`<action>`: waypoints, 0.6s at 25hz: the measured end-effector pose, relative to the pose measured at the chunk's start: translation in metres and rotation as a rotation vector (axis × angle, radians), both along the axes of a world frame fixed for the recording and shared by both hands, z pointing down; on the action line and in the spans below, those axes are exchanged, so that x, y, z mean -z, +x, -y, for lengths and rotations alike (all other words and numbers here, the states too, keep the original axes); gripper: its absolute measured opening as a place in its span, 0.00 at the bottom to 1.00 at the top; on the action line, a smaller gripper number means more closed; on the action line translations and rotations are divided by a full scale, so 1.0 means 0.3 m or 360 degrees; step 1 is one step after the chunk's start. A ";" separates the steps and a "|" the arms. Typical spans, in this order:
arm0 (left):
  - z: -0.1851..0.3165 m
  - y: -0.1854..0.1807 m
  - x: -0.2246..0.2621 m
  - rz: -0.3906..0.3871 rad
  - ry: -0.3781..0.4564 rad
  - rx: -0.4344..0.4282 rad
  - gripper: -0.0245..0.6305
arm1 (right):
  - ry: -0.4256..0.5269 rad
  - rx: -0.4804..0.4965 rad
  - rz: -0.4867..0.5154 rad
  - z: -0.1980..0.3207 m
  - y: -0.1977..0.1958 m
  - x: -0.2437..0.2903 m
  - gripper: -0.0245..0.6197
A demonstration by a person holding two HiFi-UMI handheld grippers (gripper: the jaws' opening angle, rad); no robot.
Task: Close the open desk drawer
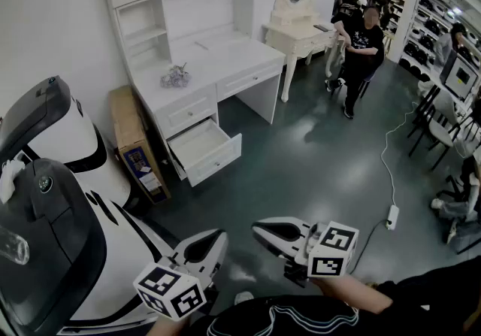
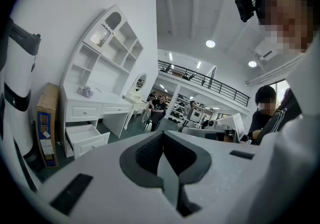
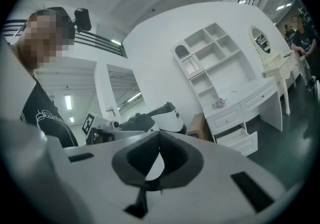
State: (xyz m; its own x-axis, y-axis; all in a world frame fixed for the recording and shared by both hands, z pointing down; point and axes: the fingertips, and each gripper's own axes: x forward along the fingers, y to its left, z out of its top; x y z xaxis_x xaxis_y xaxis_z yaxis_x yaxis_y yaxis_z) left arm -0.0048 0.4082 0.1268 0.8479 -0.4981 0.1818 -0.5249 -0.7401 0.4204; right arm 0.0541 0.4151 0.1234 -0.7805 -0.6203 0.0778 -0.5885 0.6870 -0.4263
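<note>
A white desk [image 1: 225, 56] with a shelf unit on top stands against the wall across the dark floor. Its lower left drawer [image 1: 204, 149] is pulled out and looks empty; the drawer above it is closed. Both grippers are low in the head view, well short of the desk. My left gripper [image 1: 214, 237] and right gripper [image 1: 259, 228] are both shut, holding nothing and touching nothing. The left gripper view shows the open drawer [image 2: 87, 138] far off at the left. In the right gripper view the drawer [image 3: 242, 140] sits at the right.
A cardboard box [image 1: 135, 143] leans beside the desk's left end. A large white and black machine [image 1: 52, 214] fills the near left. A vanity table [image 1: 297, 30] with an oval mirror stands right of the desk, a person [image 1: 361, 49] beside it. A power strip [image 1: 391, 216] and cable lie on the floor at right.
</note>
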 end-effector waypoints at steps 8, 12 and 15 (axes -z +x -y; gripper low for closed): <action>0.051 -0.033 -0.010 -0.0004 0.0000 0.0003 0.04 | 0.0006 0.0006 -0.0010 0.049 -0.037 -0.002 0.05; 0.064 -0.048 -0.004 -0.0013 0.0012 -0.0004 0.04 | 0.0031 0.0004 -0.0030 0.061 -0.059 0.013 0.05; 0.069 -0.063 0.004 -0.0020 0.0018 -0.0002 0.04 | 0.0037 -0.0008 -0.0028 0.063 -0.068 0.019 0.05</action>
State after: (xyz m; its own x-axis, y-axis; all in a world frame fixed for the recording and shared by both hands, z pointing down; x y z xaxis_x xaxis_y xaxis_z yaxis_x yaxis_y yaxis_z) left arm -0.0238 0.3874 0.1257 0.8506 -0.4991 0.1654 -0.5188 -0.7456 0.4183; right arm 0.0336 0.3962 0.1176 -0.7761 -0.6259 0.0771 -0.5992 0.6937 -0.3998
